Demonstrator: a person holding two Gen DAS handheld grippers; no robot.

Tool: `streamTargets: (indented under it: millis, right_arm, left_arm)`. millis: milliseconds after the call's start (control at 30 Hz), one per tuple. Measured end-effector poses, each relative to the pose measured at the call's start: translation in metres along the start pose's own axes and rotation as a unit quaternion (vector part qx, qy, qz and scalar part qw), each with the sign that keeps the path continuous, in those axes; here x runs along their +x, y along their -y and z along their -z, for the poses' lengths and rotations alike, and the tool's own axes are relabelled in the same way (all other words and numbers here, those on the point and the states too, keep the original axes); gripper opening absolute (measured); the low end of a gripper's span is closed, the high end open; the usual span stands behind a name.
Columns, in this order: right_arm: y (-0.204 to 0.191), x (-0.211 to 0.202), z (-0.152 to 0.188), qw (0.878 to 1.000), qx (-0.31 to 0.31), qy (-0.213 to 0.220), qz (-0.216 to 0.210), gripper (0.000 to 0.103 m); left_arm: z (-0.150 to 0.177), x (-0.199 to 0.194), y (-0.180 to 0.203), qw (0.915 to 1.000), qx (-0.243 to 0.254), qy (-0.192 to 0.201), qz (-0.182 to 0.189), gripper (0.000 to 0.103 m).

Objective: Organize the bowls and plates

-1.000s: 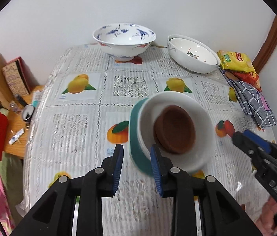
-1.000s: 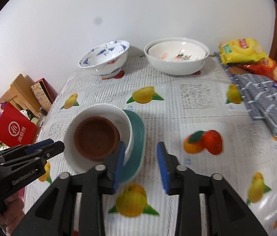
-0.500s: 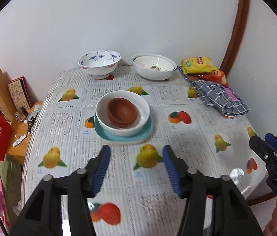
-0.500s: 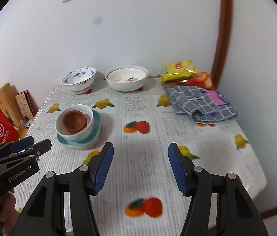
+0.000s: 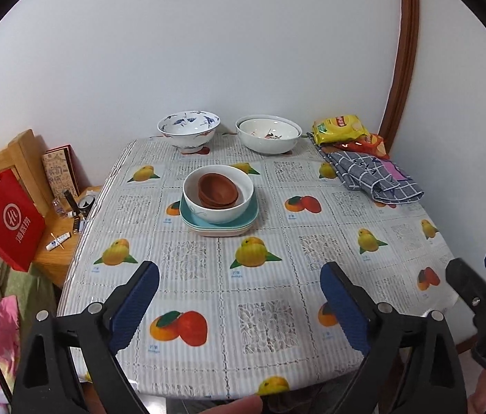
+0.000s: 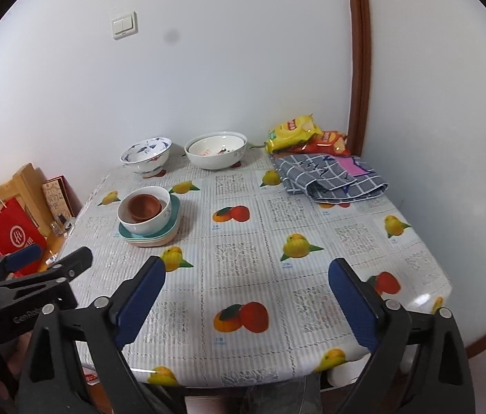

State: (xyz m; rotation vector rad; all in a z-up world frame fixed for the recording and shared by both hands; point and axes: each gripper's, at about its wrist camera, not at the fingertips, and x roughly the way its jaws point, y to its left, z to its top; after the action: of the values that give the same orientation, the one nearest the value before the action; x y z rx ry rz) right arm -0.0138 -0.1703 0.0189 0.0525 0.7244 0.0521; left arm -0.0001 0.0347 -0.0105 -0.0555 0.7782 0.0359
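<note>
Left gripper (image 5: 239,305) is hanging over the near edge of the table (image 5: 277,310), jaws spread wide and having just been opening, nothing between them; right gripper (image 6: 246,305) is doing the same on its side, wide apart, just been opening, gripping nothing. Both are sitting well apart from the dishes now. Mid-table the stack is standing: brown bowls (image 5: 217,189) nesting inside a white bowl (image 5: 218,193), that one resting on teal plates (image 5: 219,222) with a paler plate edge showing underneath. At the far edge a blue-patterned bowl (image 5: 188,131) is sitting alone, and just beside it a wide white bowl (image 5: 268,133) looking like two nested, hard to tell for sure. Snack bags (image 5: 341,129) and a checked cloth (image 5: 374,181) are lying at the far right corner, not part of the job. Judging progress: the central stack is looking finished and released, so most of the sorting seems done; what is possibly remaining is the two far bowls, still separate from the stack, unless they are counting as placed already
</note>
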Motion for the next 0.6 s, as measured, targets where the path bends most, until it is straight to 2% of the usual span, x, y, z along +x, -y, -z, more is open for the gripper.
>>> streamTargets:
  millis: [133,600]
  right_arm:
    - [0.0,-0.005,0.006,1.0,-0.008,-0.004,0.008,0.095]
    - [0.001,-0.011,0.015,1.0,-0.013,-0.003,0.007,0.095]
  left_arm:
    - [0.005,-0.01,0.003,0.9999,0.004,0.011,-0.009,0.095]
    - [0.01,-0.012,0.009,0.9998,0.01,0.009,-0.016,0.095]
